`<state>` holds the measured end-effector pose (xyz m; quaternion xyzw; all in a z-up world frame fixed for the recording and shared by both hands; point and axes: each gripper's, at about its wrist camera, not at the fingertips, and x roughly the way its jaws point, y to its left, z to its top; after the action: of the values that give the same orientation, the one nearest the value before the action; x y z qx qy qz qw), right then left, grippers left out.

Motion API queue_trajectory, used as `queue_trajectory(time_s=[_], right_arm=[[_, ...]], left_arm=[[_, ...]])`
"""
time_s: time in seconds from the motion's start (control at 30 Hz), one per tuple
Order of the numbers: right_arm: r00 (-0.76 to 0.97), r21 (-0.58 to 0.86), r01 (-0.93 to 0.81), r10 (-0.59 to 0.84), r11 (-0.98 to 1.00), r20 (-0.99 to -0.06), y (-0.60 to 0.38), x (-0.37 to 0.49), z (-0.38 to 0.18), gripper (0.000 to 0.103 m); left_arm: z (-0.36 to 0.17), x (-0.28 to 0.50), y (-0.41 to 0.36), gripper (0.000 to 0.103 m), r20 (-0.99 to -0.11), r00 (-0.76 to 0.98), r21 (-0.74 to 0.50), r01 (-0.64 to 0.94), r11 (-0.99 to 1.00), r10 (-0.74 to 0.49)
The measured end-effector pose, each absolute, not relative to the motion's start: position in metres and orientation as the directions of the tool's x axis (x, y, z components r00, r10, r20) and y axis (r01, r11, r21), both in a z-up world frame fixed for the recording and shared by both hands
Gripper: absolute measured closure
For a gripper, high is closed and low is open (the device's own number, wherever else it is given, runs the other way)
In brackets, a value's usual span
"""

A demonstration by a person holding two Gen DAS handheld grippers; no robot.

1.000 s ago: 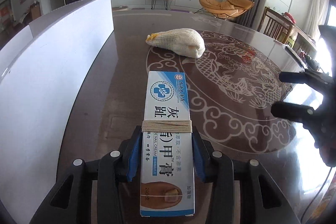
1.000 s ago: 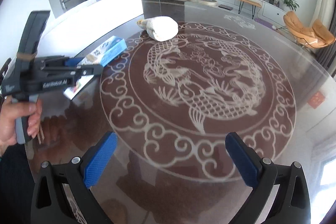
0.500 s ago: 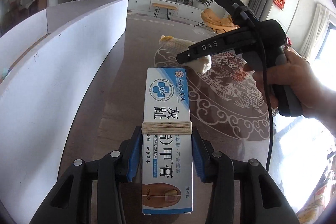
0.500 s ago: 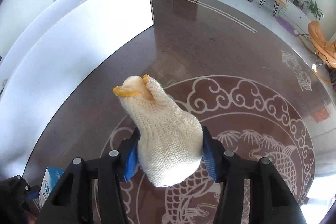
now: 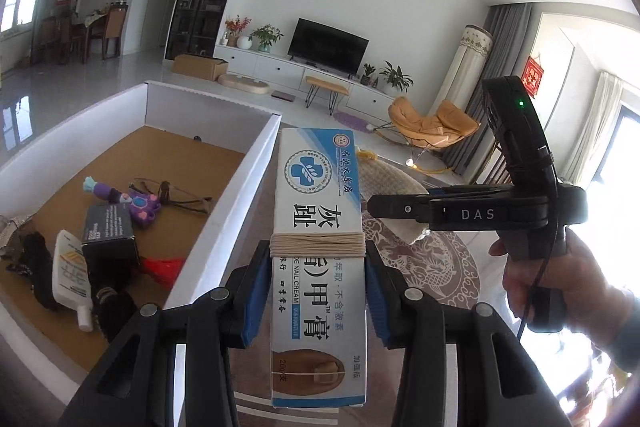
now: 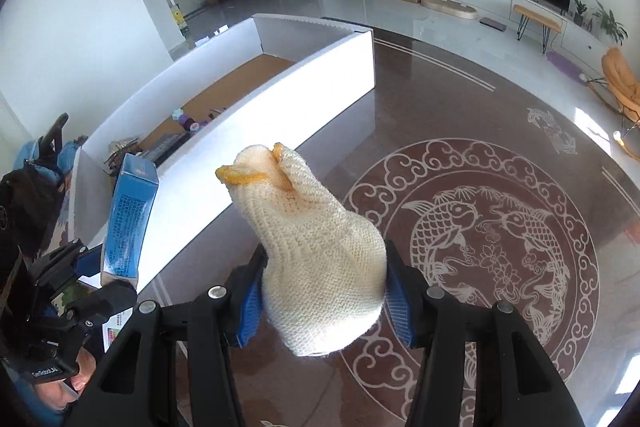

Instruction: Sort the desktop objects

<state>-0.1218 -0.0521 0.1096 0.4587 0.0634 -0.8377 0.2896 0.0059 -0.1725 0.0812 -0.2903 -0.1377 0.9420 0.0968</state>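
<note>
Left wrist view is showing the left gripper [image 5: 318, 291] clamping the nail cream box [image 5: 319, 227] low down, so its long free end ahead is risking catching the white bin's wall [image 5: 224, 211], while the right gripper [image 6: 322, 291] is squeezing the knitted glove [image 6: 316, 247].

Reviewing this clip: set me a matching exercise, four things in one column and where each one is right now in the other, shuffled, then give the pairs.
Things
1. nail cream box
2. knitted glove
3. purple toy
4. white tube

Places
A. clamped in the right tool, above the table
B. lying in the white bin, at its near end beside a black box
C. clamped in the left tool, a string band around it
D. lying in the white bin, beyond the black box

Pairs: 1-C, 2-A, 3-D, 4-B
</note>
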Motion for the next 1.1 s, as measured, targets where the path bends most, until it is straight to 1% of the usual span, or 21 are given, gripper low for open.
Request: queue_trajectory(time_s=[0.1, 0.13, 0.23, 0.3, 0.4, 0.53, 0.57, 0.6, 0.63, 0.67, 0.7, 0.73, 0.77, 0.83, 0.87, 0.93, 1.03, 1.1], right_arm=[[-0.419, 0.177, 0.6, -0.494, -0.78, -0.762, -0.107, -0.121, 0.139, 0.05], [-0.416, 0.184, 0.616, -0.514, -0.766, -0.75, -0.125, -0.121, 0.147, 0.05], [-0.397, 0.198, 0.657, -0.557, -0.728, -0.729, -0.178, -0.125, 0.16, 0.05], [-0.375, 0.201, 0.671, -0.561, -0.713, -0.738, -0.213, -0.129, 0.158, 0.05], [-0.363, 0.166, 0.677, -0.52, -0.718, -0.773, -0.26, -0.139, 0.137, 0.05], [-0.344, 0.081, 0.663, -0.399, -0.744, -0.85, -0.306, -0.155, 0.094, 0.048], [-0.331, 0.077, 0.654, -0.376, -0.752, -0.865, -0.313, -0.159, 0.085, 0.045], [-0.304, 0.084, 0.646, -0.357, -0.758, -0.883, -0.317, -0.166, 0.076, 0.035], [-0.282, 0.089, 0.637, -0.339, -0.766, -0.898, -0.319, -0.17, 0.068, 0.028], [-0.273, 0.09, 0.627, -0.327, -0.774, -0.905, -0.319, -0.173, 0.063, 0.016], [-0.273, 0.091, 0.618, -0.322, -0.781, -0.907, -0.318, -0.174, 0.061, 0.012], [-0.277, 0.091, 0.61, -0.319, -0.787, -0.906, -0.315, -0.175, 0.062, 0.012], [-0.285, 0.086, 0.602, -0.315, -0.794, -0.905, -0.314, -0.174, 0.065, 0.011], [-0.299, 0.086, 0.598, -0.321, -0.797, -0.898, -0.309, -0.172, 0.076, 0.007], [-0.303, 0.093, 0.602, -0.334, -0.793, -0.892, -0.307, -0.171, 0.082, 0.003], [-0.322, 0.093, 0.604, -0.349, -0.792, -0.88, -0.301, -0.167, 0.095, 0.0], [-0.344, 0.096, 0.597, -0.362, -0.796, -0.867, -0.294, -0.165, 0.11, 0.0], [-0.353, 0.102, 0.585, -0.366, -0.805, -0.861, -0.288, -0.166, 0.116, 0.0]], left_arm=[[0.104, 0.004, -0.221, 0.06, -0.511, -0.838, -0.305, -0.031, -0.952, 0.191], [0.108, 0.002, -0.238, 0.059, -0.52, -0.839, -0.288, -0.004, -0.958, 0.16], [0.106, -0.012, -0.282, 0.06, -0.572, -0.814, -0.253, 0.064, -0.965, 0.096], [0.095, -0.027, -0.303, 0.06, -0.623, -0.781, -0.208, 0.107, -0.972, 0.047], [0.069, -0.054, -0.325, 0.06, -0.706, -0.708, -0.143, 0.154, -0.978, -0.008], [0.034, -0.078, -0.337, 0.059, -0.792, -0.609, -0.096, 0.186, -0.978, -0.038], [0.028, -0.082, -0.337, 0.058, -0.804, -0.592, -0.08, 0.194, -0.978, -0.052], [0.023, -0.085, -0.339, 0.057, -0.814, -0.578, -0.067, 0.204, -0.977, -0.065], [0.022, -0.087, -0.339, 0.054, -0.823, -0.564, -0.063, 0.218, -0.974, -0.073], [0.021, -0.086, -0.34, 0.048, -0.828, -0.556, -0.064, 0.233, -0.97, -0.078], [0.022, -0.084, -0.342, 0.035, -0.825, -0.559, -0.07, 0.246, -0.967, -0.082], [0.025, -0.081, -0.342, 0.024, -0.812, -0.576, -0.071, 0.252, -0.965, -0.091], [0.032, -0.075, -0.339, 0.021, -0.791, -0.602, -0.062, 0.256, -0.965, -0.109], [0.046, -0.069, -0.334, 0.004, -0.756, -0.631, -0.013, 0.276, -0.961, -0.172], [0.053, -0.066, -0.331, 0.001, -0.743, -0.635, 0.018, 0.298, -0.955, -0.212], [0.064, -0.065, -0.33, 0.0, -0.714, -0.641, 0.046, 0.358, -0.932, -0.282], [0.072, -0.061, -0.337, 0.0, -0.721, -0.644, -0.027, 0.394, -0.919, -0.255], [0.076, -0.054, -0.333, 0.0, -0.704, -0.652, -0.025, 0.417, -0.908, -0.28]])
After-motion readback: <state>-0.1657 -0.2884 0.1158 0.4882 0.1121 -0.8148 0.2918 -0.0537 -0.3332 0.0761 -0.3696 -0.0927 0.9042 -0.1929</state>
